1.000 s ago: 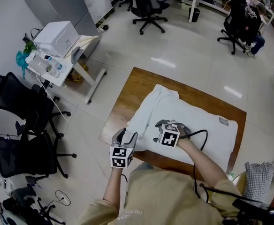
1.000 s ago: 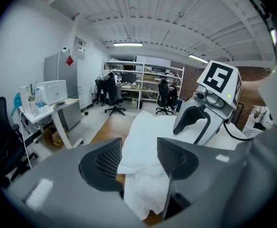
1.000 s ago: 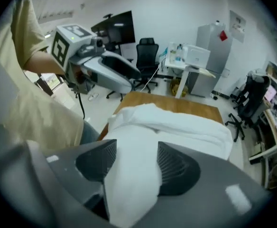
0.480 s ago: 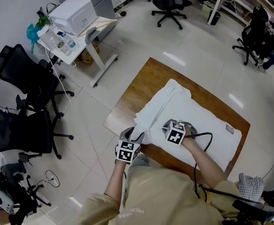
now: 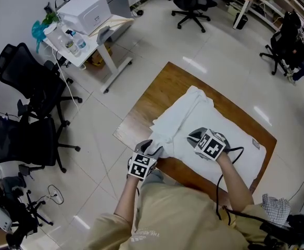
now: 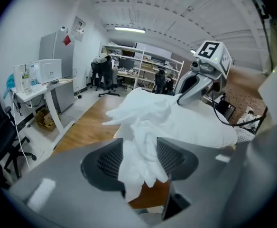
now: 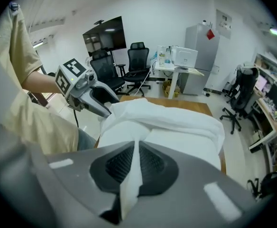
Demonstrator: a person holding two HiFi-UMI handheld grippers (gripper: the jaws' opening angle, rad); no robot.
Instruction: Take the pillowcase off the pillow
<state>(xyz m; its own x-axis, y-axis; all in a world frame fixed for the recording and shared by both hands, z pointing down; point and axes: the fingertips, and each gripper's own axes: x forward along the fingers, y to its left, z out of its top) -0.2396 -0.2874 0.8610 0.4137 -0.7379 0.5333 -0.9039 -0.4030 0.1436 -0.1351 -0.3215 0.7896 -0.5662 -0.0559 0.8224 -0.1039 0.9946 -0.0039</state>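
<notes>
Standing well off to the left of the wooden table: black office chairs, a side desk. Lying across the table: the pillow, pillowcase bunching at its left end. Pinching that bunch: left gripper, jaws part-spread. Clamping a thin pillow fold: right gripper, jaws just closing flat.

No words, brands or numbers can be read. A tag on the pillow, right of the right tongs, and a red sign on the grey cabinet are too small.

White pillowcase on a brown table.
</notes>
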